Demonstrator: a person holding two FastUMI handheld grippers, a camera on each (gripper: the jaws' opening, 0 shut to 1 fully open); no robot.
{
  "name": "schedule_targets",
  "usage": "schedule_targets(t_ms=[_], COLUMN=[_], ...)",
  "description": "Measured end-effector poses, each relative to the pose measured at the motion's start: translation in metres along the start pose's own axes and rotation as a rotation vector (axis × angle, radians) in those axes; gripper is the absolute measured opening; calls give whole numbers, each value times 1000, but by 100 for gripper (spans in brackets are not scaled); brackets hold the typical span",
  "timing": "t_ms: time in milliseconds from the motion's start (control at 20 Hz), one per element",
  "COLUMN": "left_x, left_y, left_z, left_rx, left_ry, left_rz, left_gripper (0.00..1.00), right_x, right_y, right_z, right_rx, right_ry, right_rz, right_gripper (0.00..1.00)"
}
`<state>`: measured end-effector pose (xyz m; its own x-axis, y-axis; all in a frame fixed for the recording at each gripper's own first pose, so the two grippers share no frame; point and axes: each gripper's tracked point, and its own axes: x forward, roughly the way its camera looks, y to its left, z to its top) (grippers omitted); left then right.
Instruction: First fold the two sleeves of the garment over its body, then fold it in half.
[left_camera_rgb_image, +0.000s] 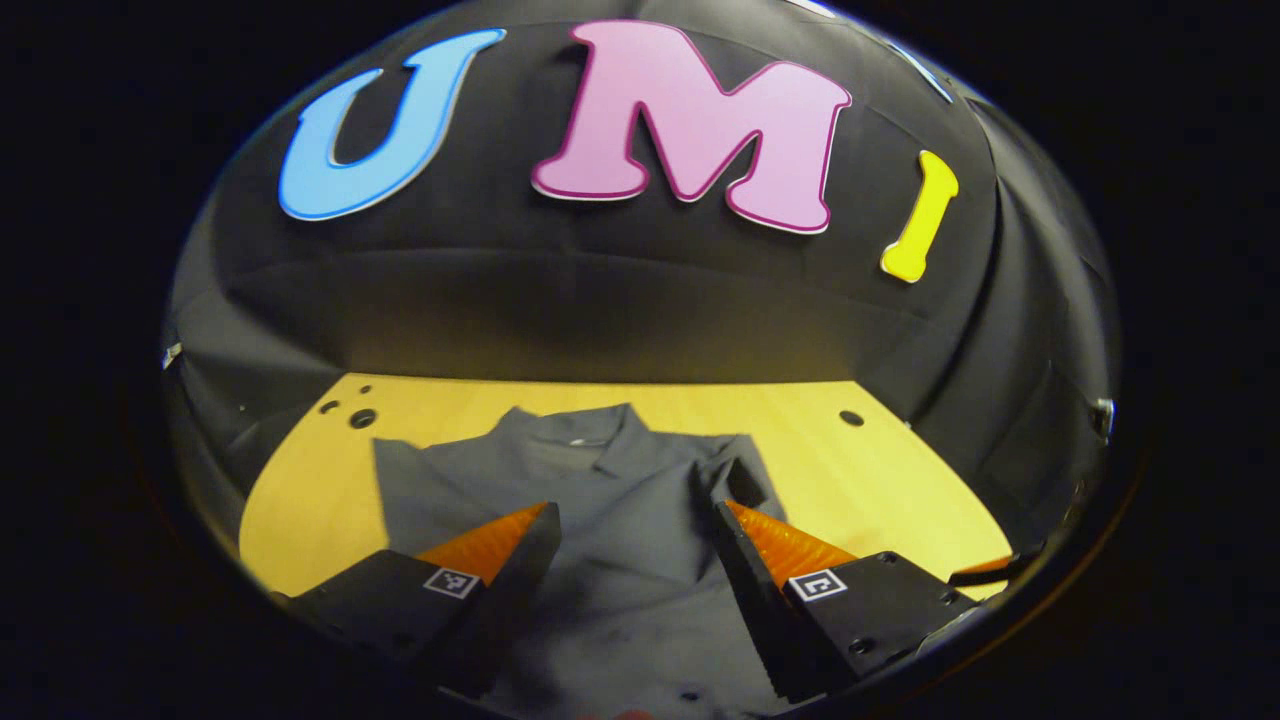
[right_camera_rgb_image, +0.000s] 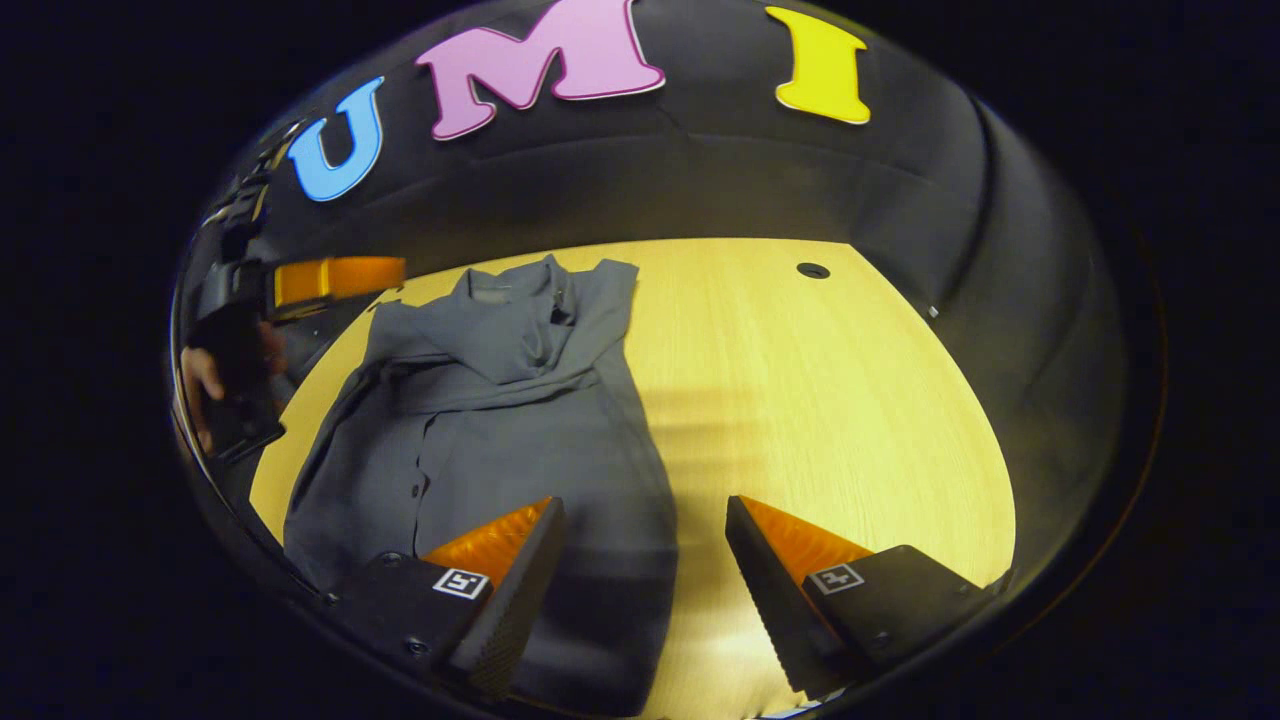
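Note:
A grey collared button shirt (left_camera_rgb_image: 610, 520) lies flat on the yellow wooden table (left_camera_rgb_image: 880, 470), collar toward the far wall. In the right gripper view one sleeve of the shirt (right_camera_rgb_image: 500, 400) lies folded across the chest. My left gripper (left_camera_rgb_image: 635, 520) hovers open over the shirt's body, nothing between its fingers. My right gripper (right_camera_rgb_image: 645, 520) is open above the shirt's right edge and lower hem, one finger over cloth, the other over bare table (right_camera_rgb_image: 830, 400). The left gripper (right_camera_rgb_image: 330, 280) and the hand holding it show at the far left of the right gripper view.
The black booth wall closes off the table's far side and both ends. Small round holes (left_camera_rgb_image: 851, 418) sit in the tabletop near the far corners. Bare wood stretches to the right of the shirt.

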<state>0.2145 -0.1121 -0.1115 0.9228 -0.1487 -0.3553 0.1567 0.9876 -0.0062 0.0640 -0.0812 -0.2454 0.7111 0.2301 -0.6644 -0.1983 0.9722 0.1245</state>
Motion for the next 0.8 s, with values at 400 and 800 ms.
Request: schedule_targets(t_ms=[400, 800], left_x=[-131, -191], left_y=[104, 150], left_z=[-156, -239], left_rx=[-94, -121], left_ry=[209, 344], left_rz=[174, 254], left_gripper=[96, 96], right_x=[-11, -15], right_y=[44, 21], right_z=[-61, -90], right_rx=[-8, 53], right_ry=[130, 180], right_rz=[33, -76], right_gripper=[100, 100])
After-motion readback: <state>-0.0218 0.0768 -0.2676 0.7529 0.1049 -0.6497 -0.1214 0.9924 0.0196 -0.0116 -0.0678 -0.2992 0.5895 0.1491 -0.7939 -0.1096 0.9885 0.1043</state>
